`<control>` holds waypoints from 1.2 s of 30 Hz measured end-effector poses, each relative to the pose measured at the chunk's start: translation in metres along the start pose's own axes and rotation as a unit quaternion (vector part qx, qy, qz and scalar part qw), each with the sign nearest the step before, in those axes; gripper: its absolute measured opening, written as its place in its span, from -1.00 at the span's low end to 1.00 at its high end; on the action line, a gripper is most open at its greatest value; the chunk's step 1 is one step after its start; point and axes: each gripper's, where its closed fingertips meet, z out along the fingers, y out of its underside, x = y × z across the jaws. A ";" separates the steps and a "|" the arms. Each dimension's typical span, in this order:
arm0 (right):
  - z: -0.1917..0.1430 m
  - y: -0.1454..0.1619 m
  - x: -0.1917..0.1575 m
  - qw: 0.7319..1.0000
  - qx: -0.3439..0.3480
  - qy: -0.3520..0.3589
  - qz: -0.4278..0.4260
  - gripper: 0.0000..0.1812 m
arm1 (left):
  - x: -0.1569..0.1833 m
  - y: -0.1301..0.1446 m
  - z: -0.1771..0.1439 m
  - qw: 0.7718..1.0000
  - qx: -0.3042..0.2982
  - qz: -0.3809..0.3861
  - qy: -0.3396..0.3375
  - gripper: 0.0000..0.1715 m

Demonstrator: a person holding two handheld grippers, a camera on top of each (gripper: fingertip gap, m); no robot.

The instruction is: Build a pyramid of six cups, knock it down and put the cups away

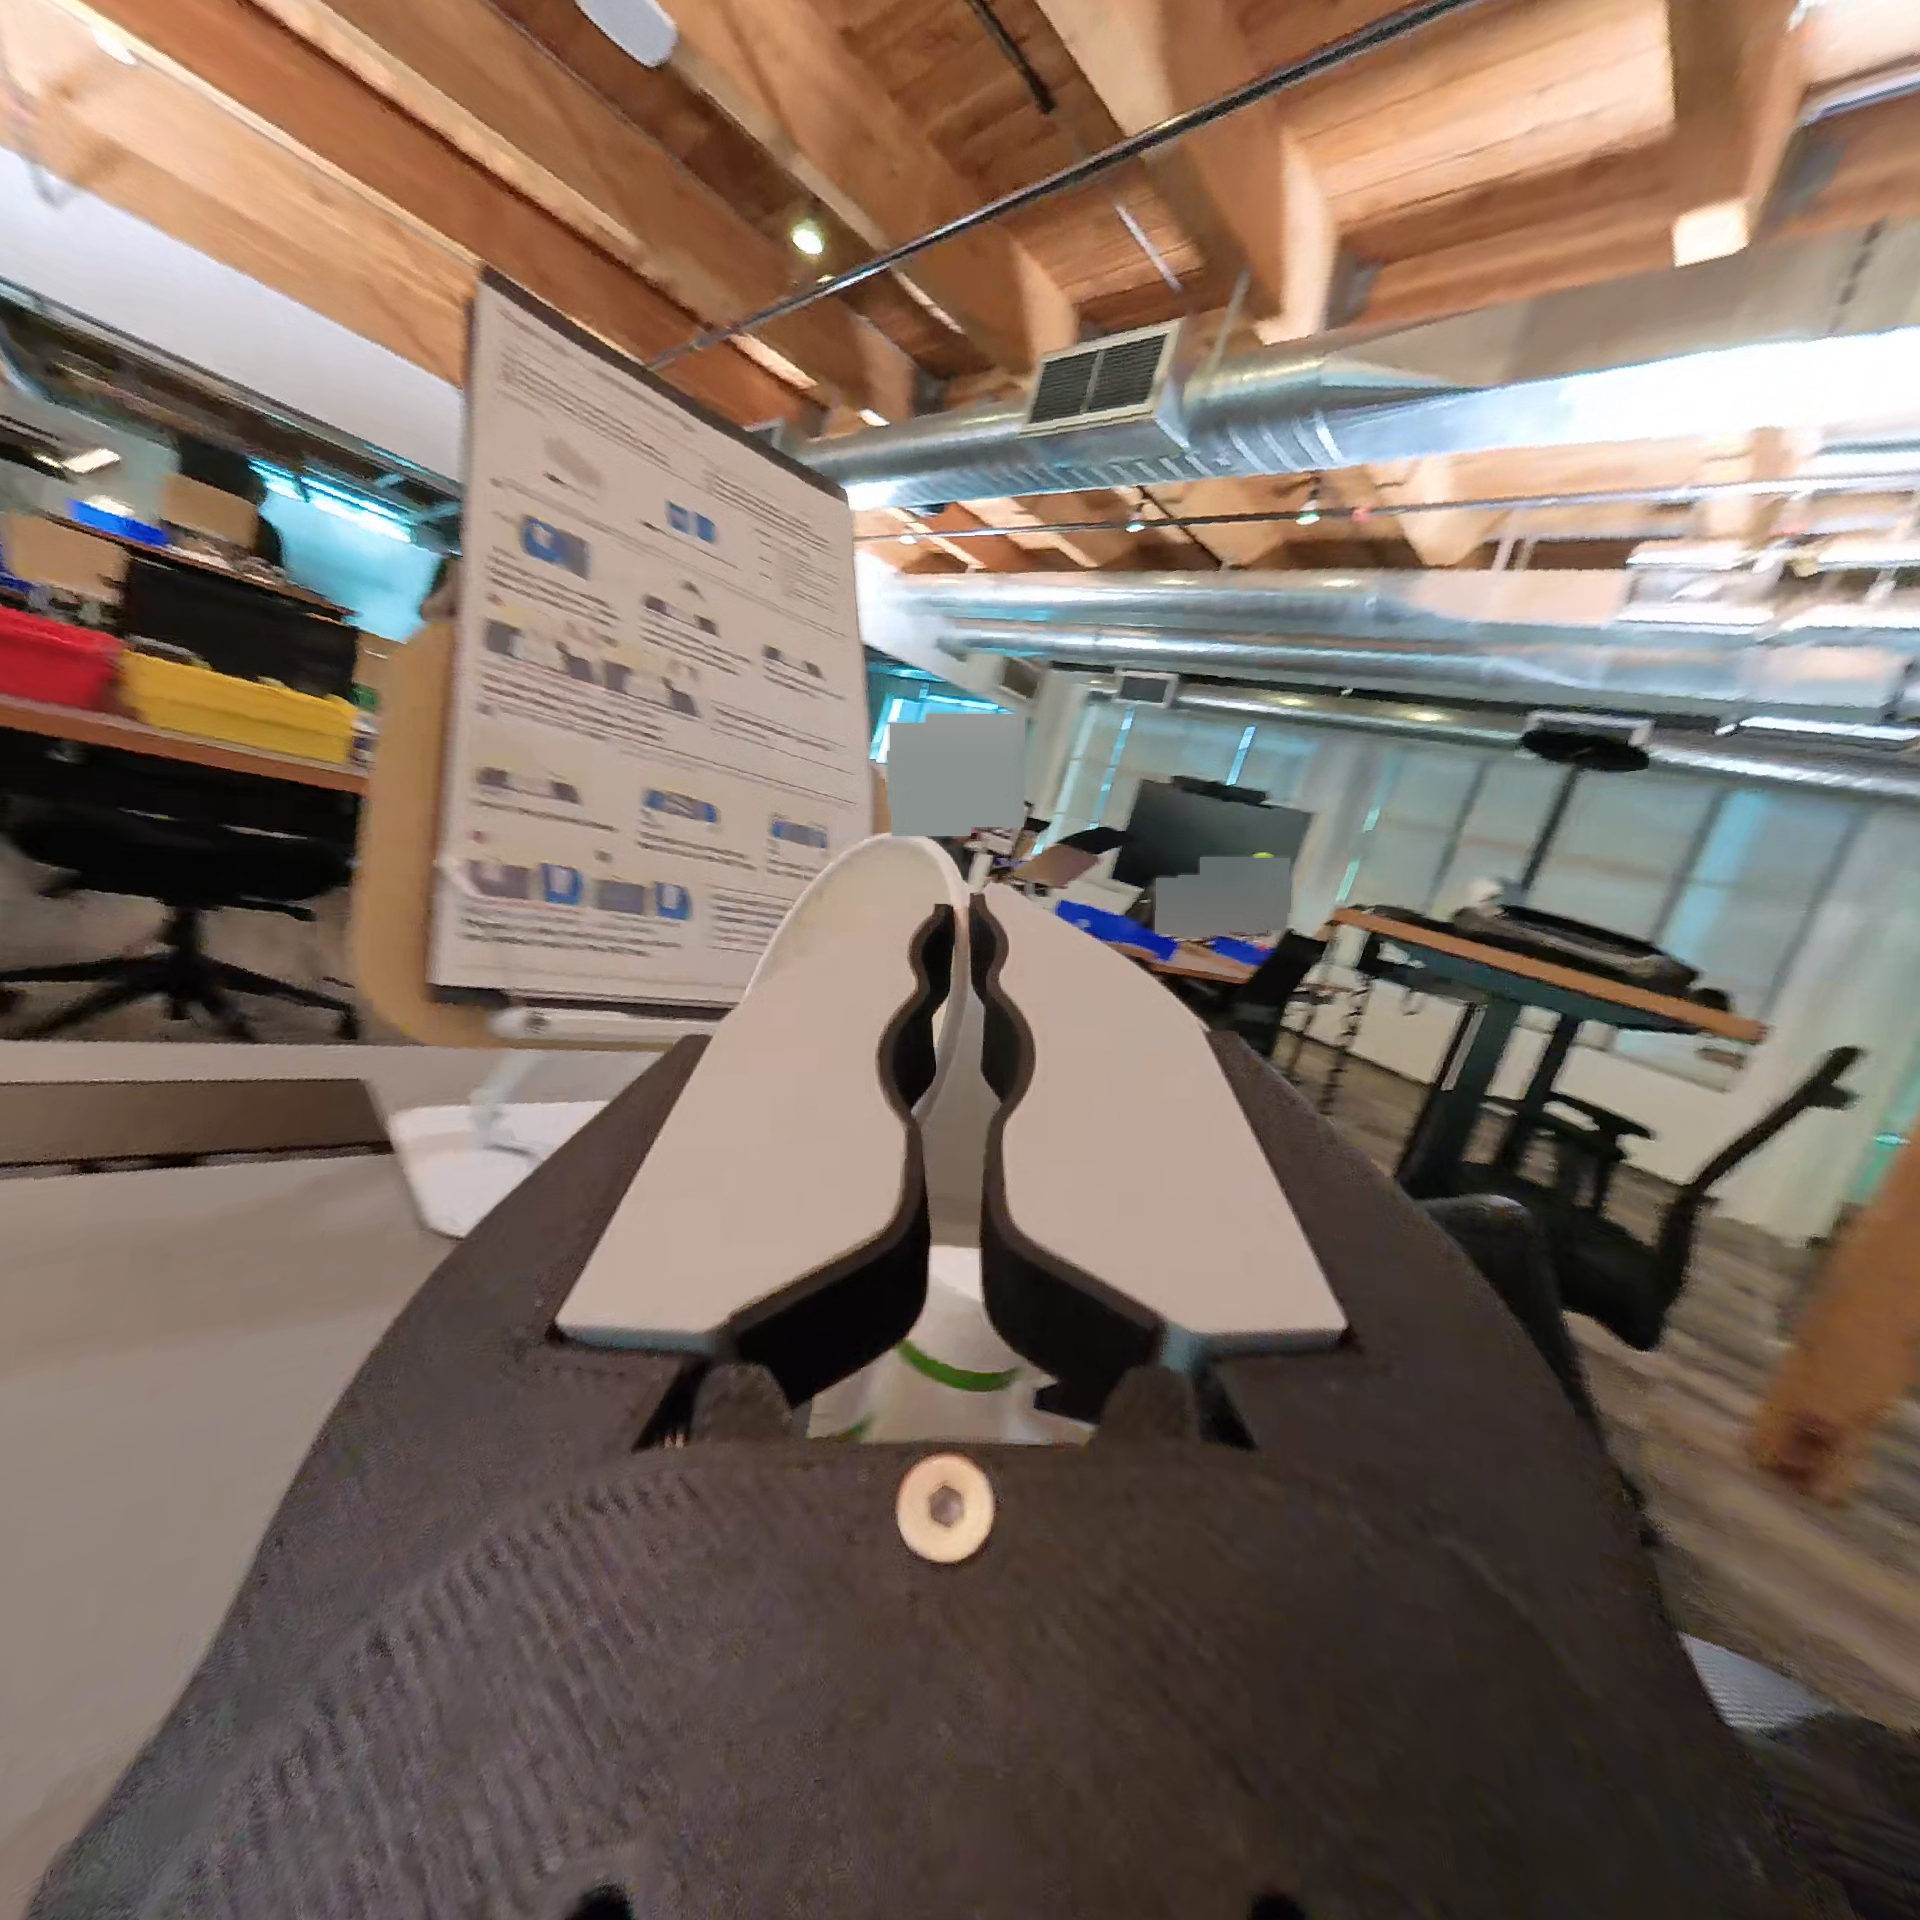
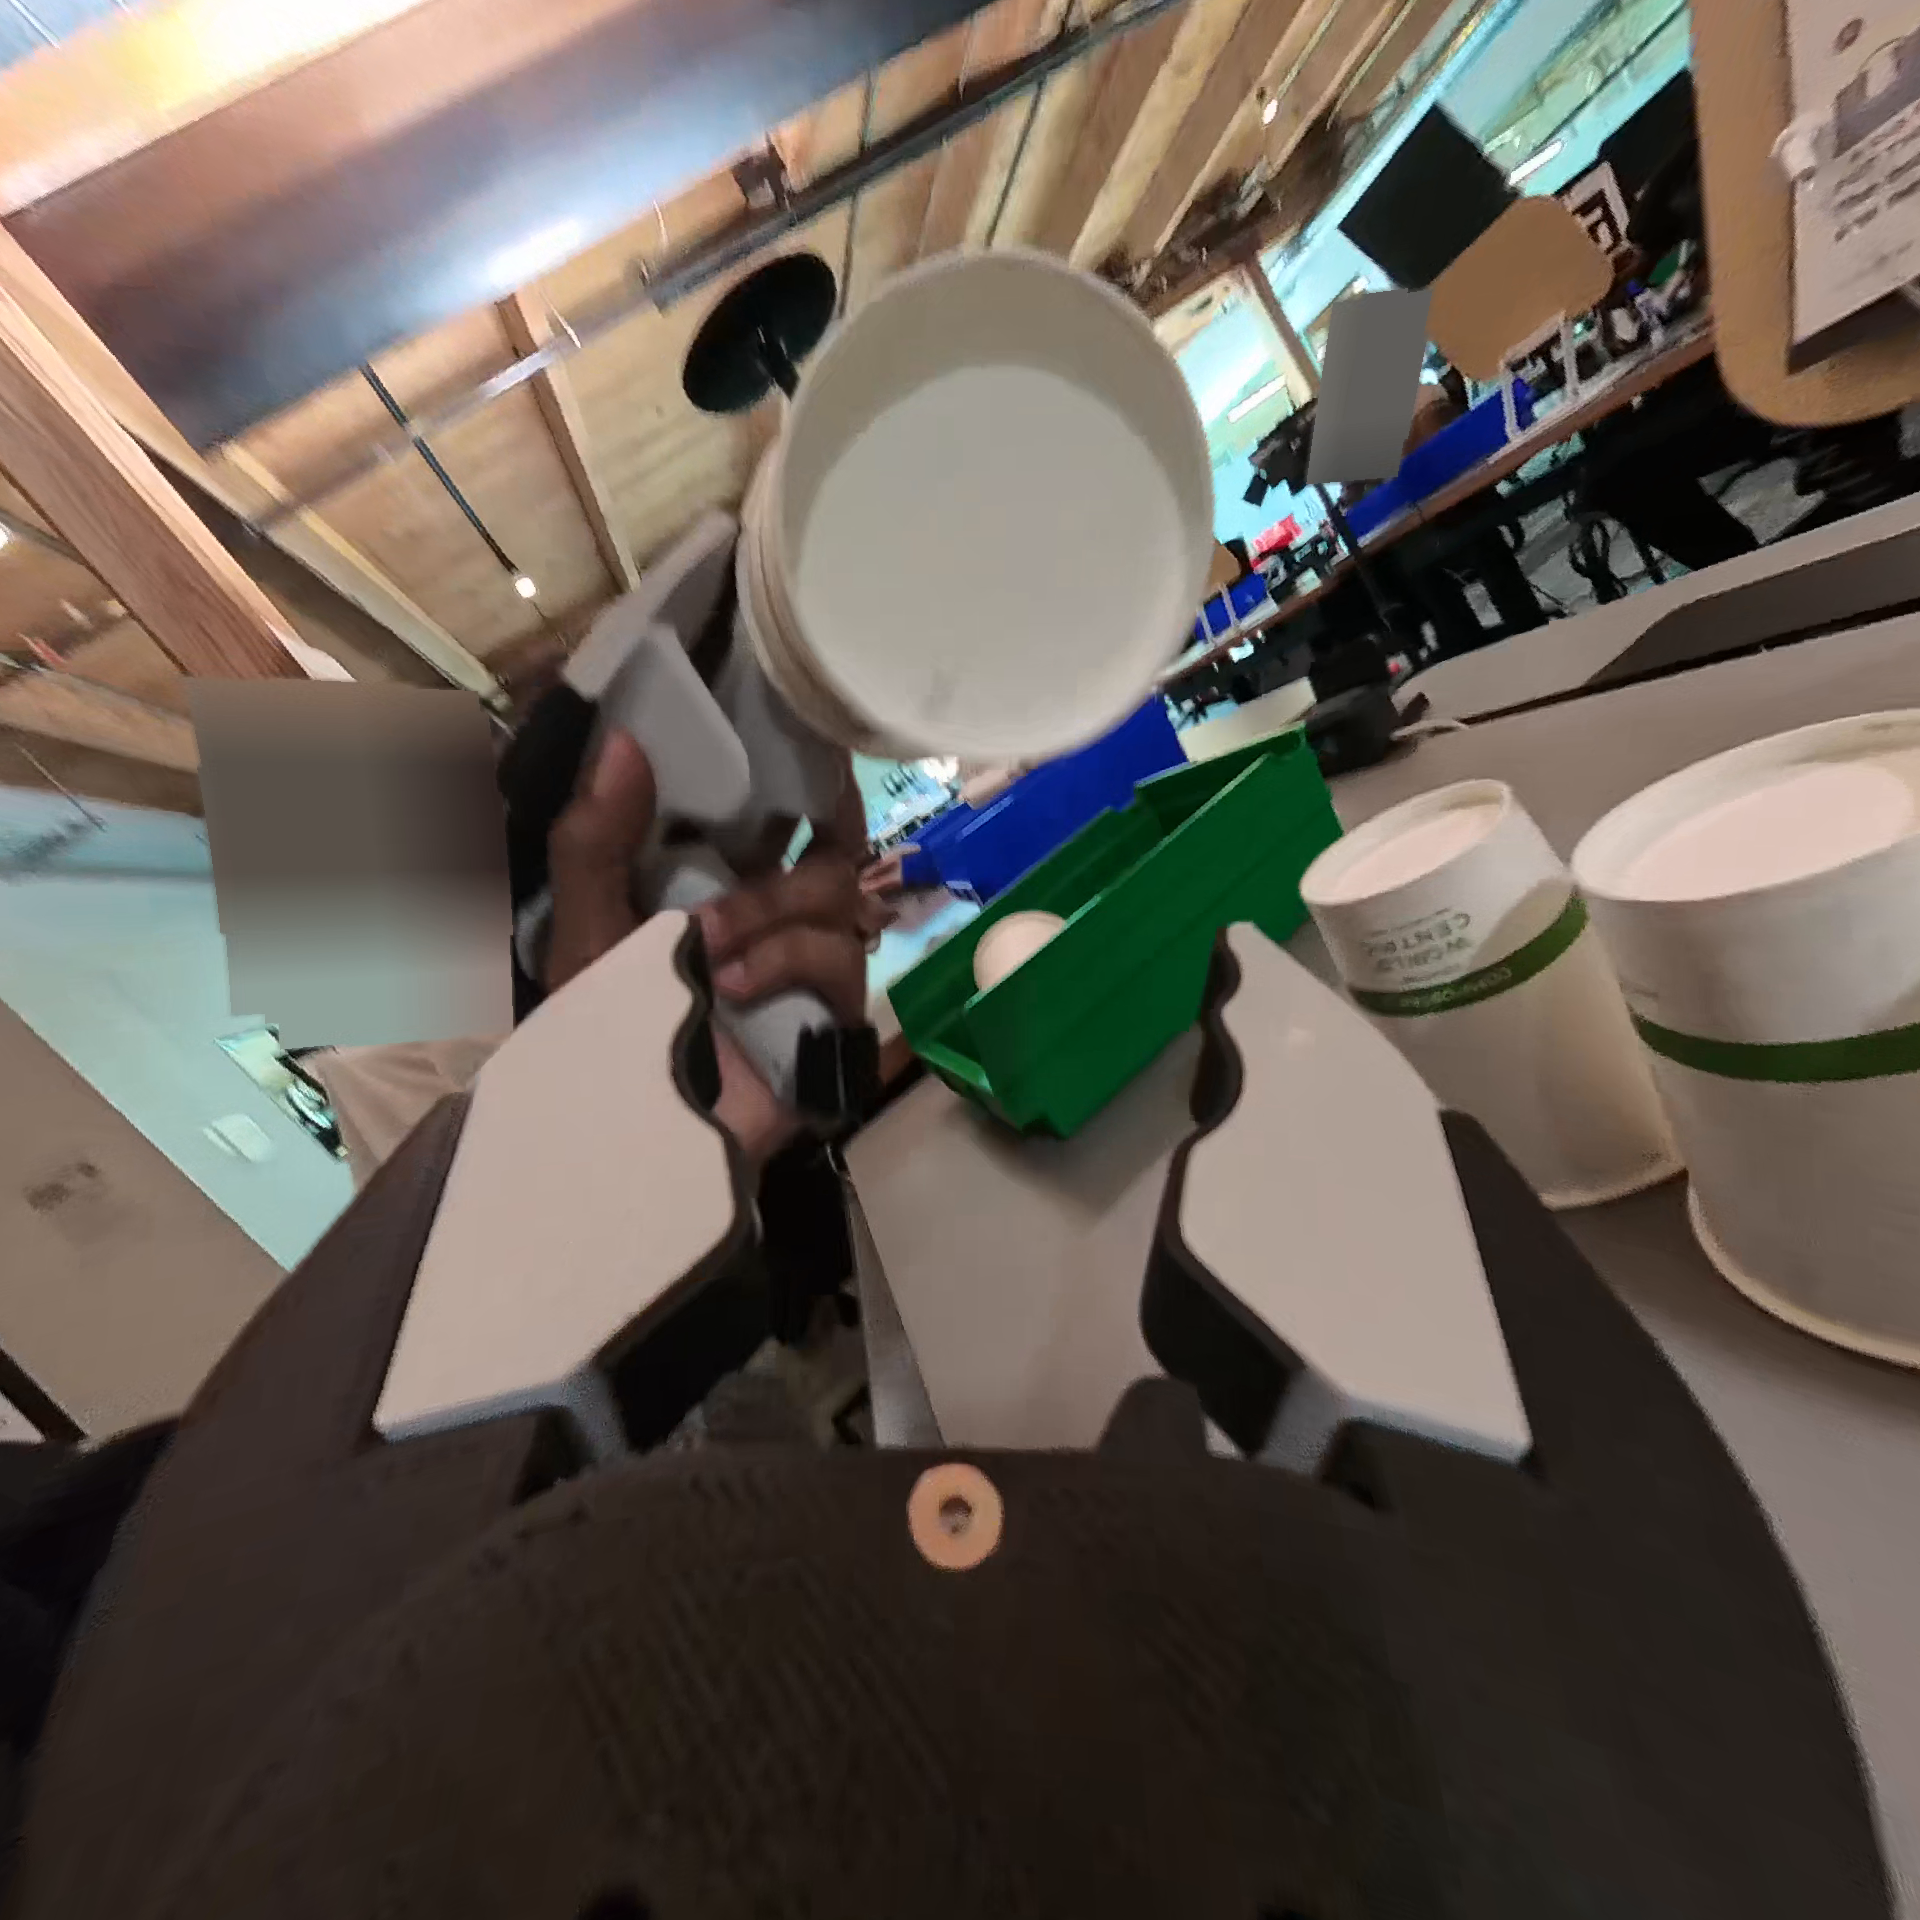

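Left gripper (image 1: 961, 914) is raised off the table (image 1: 187, 1351), fingers pinched on the wall of a white cup (image 2: 977, 509); its body is mostly hidden behind the fingers. Right gripper (image 2: 956, 966) is spread, holding nothing. Beyond it sits a green bin (image 2: 1122, 966) with a half-hidden ball (image 2: 1013, 945). Two upturned cups (image 2: 1475, 987) stand at right, the nearer cut off.

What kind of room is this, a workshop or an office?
Probably an open-plan office or lab workspace: exposed wooden ceiling beams with metal air ducts, desks with office chairs, and coloured storage bins on a shelf.
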 end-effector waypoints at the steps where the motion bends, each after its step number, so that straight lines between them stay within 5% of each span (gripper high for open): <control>1: -0.003 -0.008 0.001 1.000 0.016 -0.004 0.007 0.04 | 0.008 0.010 0.003 1.000 0.002 -0.015 0.011 -0.95; 11: -0.048 -0.088 0.020 0.979 0.161 0.061 -0.106 -0.03 | 0.063 0.101 0.009 0.984 -0.049 -0.142 0.095 -0.95; 17: -0.045 -0.099 0.029 0.968 0.086 0.096 -0.214 -0.04 | 0.057 0.133 0.003 0.979 -0.088 -0.145 0.112 -0.95; 22: -0.020 -0.108 0.050 0.938 -0.057 0.154 -0.304 -0.03 | 0.002 0.152 -0.002 0.985 -0.136 -0.106 -0.021 -0.64; 27: 0.033 -0.112 0.078 0.932 -0.128 0.182 -0.284 -0.03 | -0.040 0.142 -0.011 0.983 -0.138 -0.004 -0.118 -0.46; 36: 0.093 -0.064 0.116 0.910 -0.218 0.207 -0.284 -0.03 | -0.072 0.164 -0.020 0.969 -0.194 -0.028 -0.152 -0.32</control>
